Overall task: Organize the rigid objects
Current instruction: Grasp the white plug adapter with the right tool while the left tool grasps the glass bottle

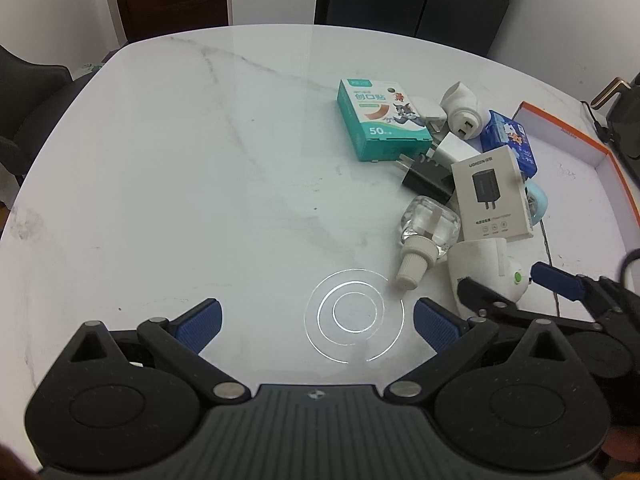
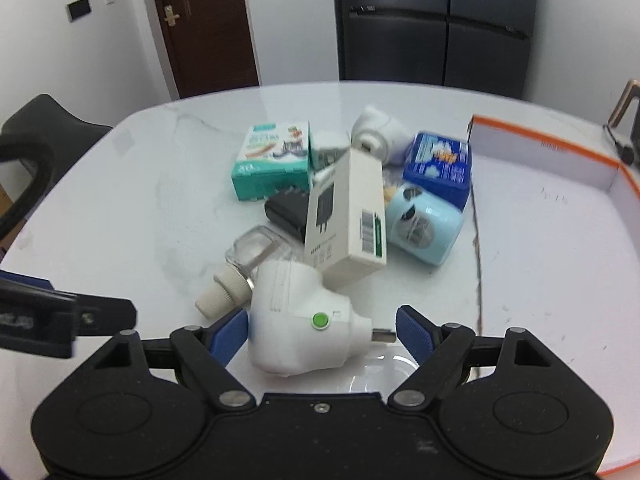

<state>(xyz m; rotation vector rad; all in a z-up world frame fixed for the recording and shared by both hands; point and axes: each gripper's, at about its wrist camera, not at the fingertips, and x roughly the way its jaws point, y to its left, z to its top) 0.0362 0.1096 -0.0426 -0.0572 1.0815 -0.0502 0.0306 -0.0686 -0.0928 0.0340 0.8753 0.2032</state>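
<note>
**A:** Where is the right tool now?

**B:** Low in the middle of the right wrist view. Its two blue fingers are spread wide, one on each side of the white plug-in thing with the green dot. They are not squeezing it. The left finger looks like it is touching the white side, but I can't be sure.

**A:** What could go wrong?

**B:** The white thing is round and smooth, so I think it could slip or roll when the fingers close. Its metal prong sticks out to the right, close to the right finger. If the finger presses on the prong and not on the body, the thing may twist away.

**A:** Anything else close by?

**B:** Yes. The little clear bottle lies just beside it, up and to the left, and the tall white box leans right behind it. A bump could knock them, and the bottle might roll across the counter.

**A:** And the left tool?

**B:** It is wide open too, holding nothing, at the bottom of the left wrist view over bare counter. It is near the right tool, so they could bump.

**A:** Where do things go?

**B:** I guess in the orange-edged tray on the right side. It looks empty.
</note>
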